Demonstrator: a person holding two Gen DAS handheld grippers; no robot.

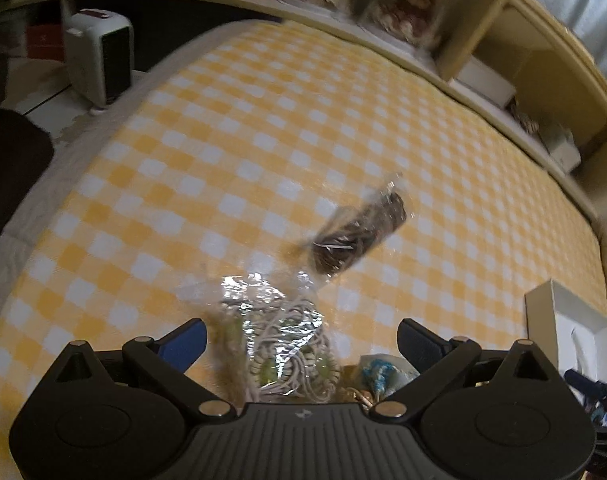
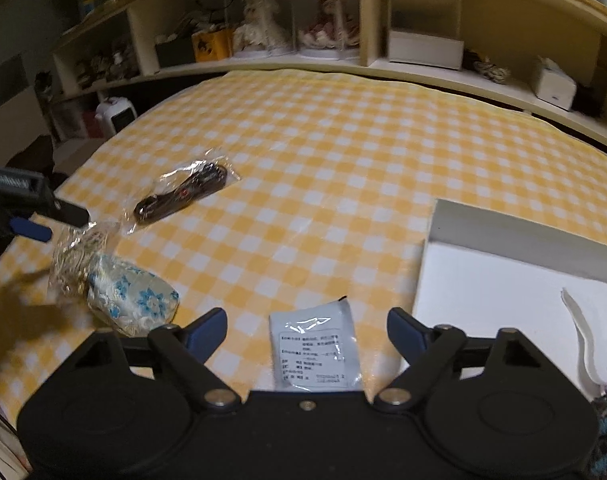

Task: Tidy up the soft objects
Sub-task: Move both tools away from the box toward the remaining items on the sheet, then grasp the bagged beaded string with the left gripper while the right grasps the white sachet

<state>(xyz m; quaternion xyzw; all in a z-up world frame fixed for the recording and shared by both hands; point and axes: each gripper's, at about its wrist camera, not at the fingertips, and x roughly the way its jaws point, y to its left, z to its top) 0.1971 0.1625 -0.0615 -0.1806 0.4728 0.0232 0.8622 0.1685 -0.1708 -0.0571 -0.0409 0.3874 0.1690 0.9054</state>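
On the yellow checked cloth, my left gripper [image 1: 301,340] is open, its jaws either side of a clear bag of white cord [image 1: 287,352], which also shows in the right wrist view [image 2: 77,256]. A blue-flowered fabric pouch [image 2: 133,300] lies against that bag and shows in the left wrist view [image 1: 383,372]. A clear bag of dark cord [image 1: 359,236] lies further out, also seen in the right wrist view [image 2: 183,194]. My right gripper [image 2: 307,330] is open above a flat grey labelled packet [image 2: 315,352]. The left gripper [image 2: 43,220] shows at the right wrist view's left edge.
An open white box [image 2: 503,284] sits on the right, with a white strip and a knitted item at its near corner; it also shows in the left wrist view [image 1: 563,320]. Shelves with dolls and boxes [image 2: 303,32] line the far edge. A small white heater [image 1: 99,56] stands off the left side.
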